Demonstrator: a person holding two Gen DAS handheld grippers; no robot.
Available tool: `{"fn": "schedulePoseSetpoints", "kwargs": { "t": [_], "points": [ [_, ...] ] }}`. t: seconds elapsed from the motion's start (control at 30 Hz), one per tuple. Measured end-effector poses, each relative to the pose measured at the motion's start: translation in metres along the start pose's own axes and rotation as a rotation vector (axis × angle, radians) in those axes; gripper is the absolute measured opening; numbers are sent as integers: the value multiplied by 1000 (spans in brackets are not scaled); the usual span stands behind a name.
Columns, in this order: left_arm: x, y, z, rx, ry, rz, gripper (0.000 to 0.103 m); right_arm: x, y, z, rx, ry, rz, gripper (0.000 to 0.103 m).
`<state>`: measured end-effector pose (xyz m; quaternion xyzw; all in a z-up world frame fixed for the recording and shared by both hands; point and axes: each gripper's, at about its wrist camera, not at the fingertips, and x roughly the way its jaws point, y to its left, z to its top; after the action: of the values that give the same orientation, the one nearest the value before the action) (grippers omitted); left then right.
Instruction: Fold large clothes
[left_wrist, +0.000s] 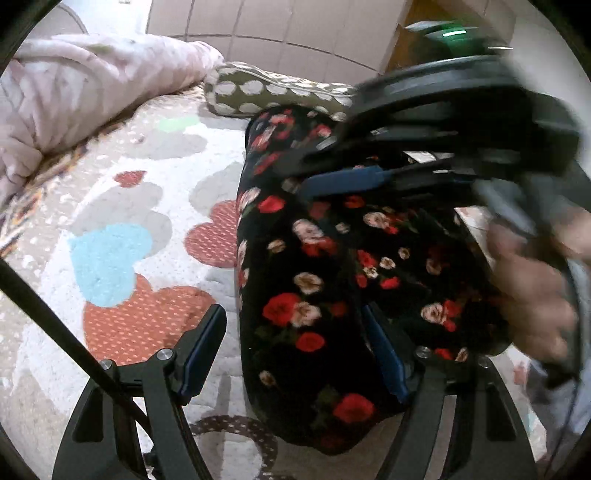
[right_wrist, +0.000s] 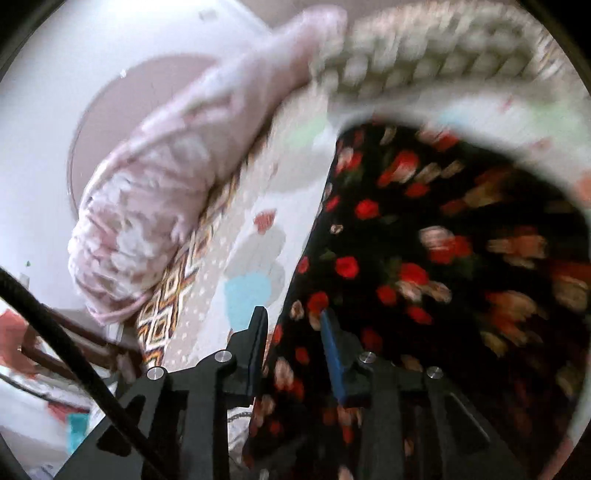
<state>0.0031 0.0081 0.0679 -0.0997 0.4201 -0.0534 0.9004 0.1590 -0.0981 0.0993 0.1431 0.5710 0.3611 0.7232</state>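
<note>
Heart-print bedspread (left_wrist: 122, 258) holds pink quilt (left_wrist: 74, 96), spotted pillow (left_wrist: 258, 88); left tongs (left_wrist: 295, 354) gape around floral garment (left_wrist: 306, 295), right tongs (right_wrist: 291, 350) likewise.

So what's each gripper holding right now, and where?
The left gripper is open around the floral garment. The right gripper straddles its edge; whether it grips is unclear.

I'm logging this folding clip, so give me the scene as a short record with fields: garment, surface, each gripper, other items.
garment: black floral garment, bunched lengthwise on the bed
surface: heart-print bedspread
left gripper: open, fingers either side of the garment
right gripper: fingers apart around the garment's edge; blurred, grip uncertain
other items: pink quilt, polka-dot pillow
</note>
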Motion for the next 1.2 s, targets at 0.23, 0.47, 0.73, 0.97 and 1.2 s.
{"fn": "schedulePoseSetpoints", "kwargs": {
  "t": [0.23,0.47,0.73,0.97,1.2],
  "points": [
    [2,5,0,-33,6,-37,75,37,-58,62,186,-67,26,0],
    [5,5,1,-35,13,-48,75,42,-91,103,244,-150,-59,0],
    [4,2,2,2,14,-15,75,-51,-95,92,296,-296,-87,16],
    [2,-6,3,34,10,36,75,-83,-71,31,182,-232,-67,47],
    [1,-15,5,96,13,75,75,-88,-141,-8,399,-253,-255,0]
  ]
}}
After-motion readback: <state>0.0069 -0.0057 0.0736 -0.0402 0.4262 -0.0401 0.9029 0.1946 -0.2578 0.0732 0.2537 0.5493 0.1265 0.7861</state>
